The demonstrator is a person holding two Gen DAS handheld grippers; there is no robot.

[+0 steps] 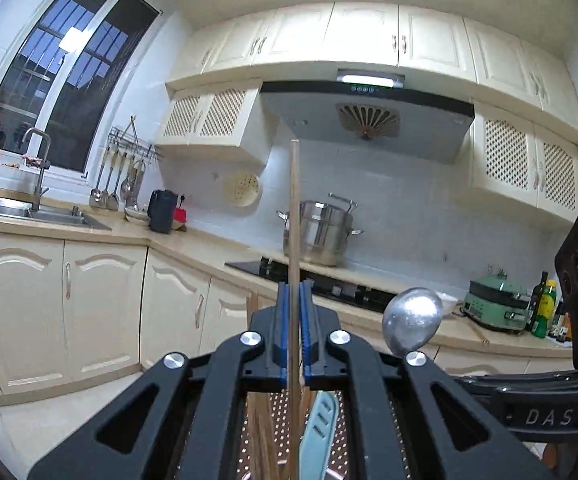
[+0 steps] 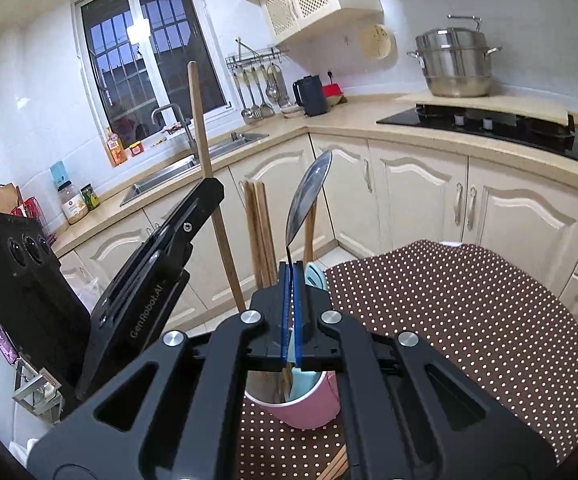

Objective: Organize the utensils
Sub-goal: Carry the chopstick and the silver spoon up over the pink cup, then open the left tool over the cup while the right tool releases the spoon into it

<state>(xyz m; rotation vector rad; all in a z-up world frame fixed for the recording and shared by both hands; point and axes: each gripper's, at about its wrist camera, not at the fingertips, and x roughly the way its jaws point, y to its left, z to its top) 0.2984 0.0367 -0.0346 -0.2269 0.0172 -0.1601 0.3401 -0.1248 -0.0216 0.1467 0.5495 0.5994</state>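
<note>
Pink cup (image 2: 303,408) on dotted tablecloth (image 2: 449,320), holding chopsticks (image 2: 259,232) and a pale-blue utensil (image 2: 313,274); right gripper (image 2: 292,280) clamped on metal spoon (image 2: 309,196); left gripper (image 1: 295,300) clamped on an upright wooden stick (image 1: 294,208), just beside; counter and hob (image 2: 489,128) beyond.

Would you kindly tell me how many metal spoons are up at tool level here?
1: the metal spoon is gripped upright by the right tool above the pink cup. More may sit hidden inside the cup.
</note>
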